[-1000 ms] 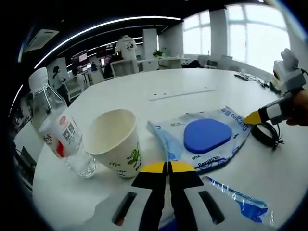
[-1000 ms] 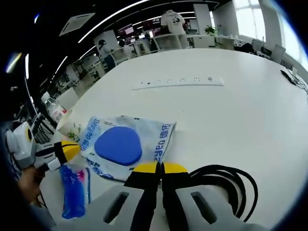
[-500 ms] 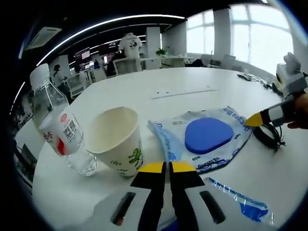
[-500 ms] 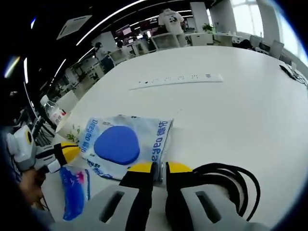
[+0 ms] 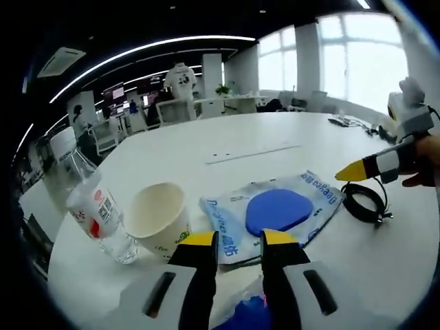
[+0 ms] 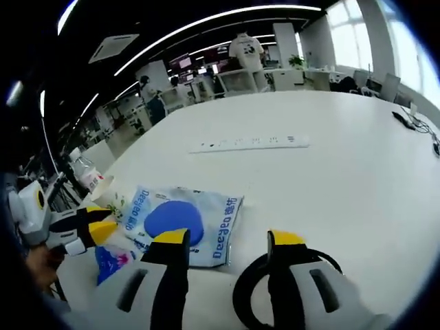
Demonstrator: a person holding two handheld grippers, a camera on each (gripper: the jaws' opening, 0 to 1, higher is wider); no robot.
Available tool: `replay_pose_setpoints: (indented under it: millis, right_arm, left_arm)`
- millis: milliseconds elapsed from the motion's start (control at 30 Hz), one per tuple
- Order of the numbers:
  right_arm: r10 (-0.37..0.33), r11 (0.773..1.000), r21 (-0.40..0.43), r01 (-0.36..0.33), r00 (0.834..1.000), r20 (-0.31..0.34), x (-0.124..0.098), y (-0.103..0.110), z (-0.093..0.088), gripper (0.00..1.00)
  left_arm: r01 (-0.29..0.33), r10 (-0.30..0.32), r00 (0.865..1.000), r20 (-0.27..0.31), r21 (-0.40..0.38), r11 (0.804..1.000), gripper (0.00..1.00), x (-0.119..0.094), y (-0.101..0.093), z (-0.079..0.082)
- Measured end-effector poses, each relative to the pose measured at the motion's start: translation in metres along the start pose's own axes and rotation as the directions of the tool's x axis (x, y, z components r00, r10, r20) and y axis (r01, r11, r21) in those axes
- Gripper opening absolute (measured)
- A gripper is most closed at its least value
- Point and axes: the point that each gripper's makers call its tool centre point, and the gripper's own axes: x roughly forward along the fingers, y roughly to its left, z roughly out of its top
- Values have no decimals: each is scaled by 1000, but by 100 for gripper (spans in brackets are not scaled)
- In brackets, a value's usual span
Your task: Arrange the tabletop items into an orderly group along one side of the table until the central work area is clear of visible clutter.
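Note:
My left gripper (image 5: pixel 240 239) is open above a small blue packet (image 5: pixel 245 319). Ahead of it lie a clear bag with a blue pad (image 5: pixel 275 210), a paper cup (image 5: pixel 157 218) and a water bottle (image 5: pixel 93 206). A coiled black cable (image 5: pixel 363 201) rests at the right, under my right gripper (image 5: pixel 352 170). In the right gripper view, the right gripper (image 6: pixel 229 238) is open with the cable (image 6: pixel 242 297) between its jaws, untouched. The bag (image 6: pixel 182 220), blue packet (image 6: pixel 110 261), cup (image 6: pixel 103 189), bottle (image 6: pixel 84 168) and left gripper (image 6: pixel 100 223) sit to the left.
All of this stands on a large white round table (image 6: pixel 344 179). A white power strip (image 6: pixel 249 143) lies across its middle and shows as a thin bar, the power strip (image 5: pixel 254 152), in the left gripper view. Small dark items (image 5: pixel 344 122) sit at the far edge. Office desks lie beyond.
Both grippers have gone from shut to open. Both views have risen and drawn back a little; the things on the table lie where they were.

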Motion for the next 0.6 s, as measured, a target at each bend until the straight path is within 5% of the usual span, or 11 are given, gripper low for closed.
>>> replay_pose_setpoints:
  millis: [267, 400, 600]
  right_arm:
    - [-20, 998, -60, 20, 1000, 8, -30, -10, -2, 64]
    - [-5, 997, -76, 4, 1000, -12, -43, -9, -10, 80]
    - [14, 998, -55, -16, 999, -30, -54, -20, -17, 88]
  left_arm:
    - [59, -58, 998, 18, -43, 997, 38, -7, -21, 16]
    - [125, -121, 990, 73, -58, 990, 47, -8, -40, 29]
    - [181, -175, 979, 100, -54, 982, 58, -10, -63, 38]
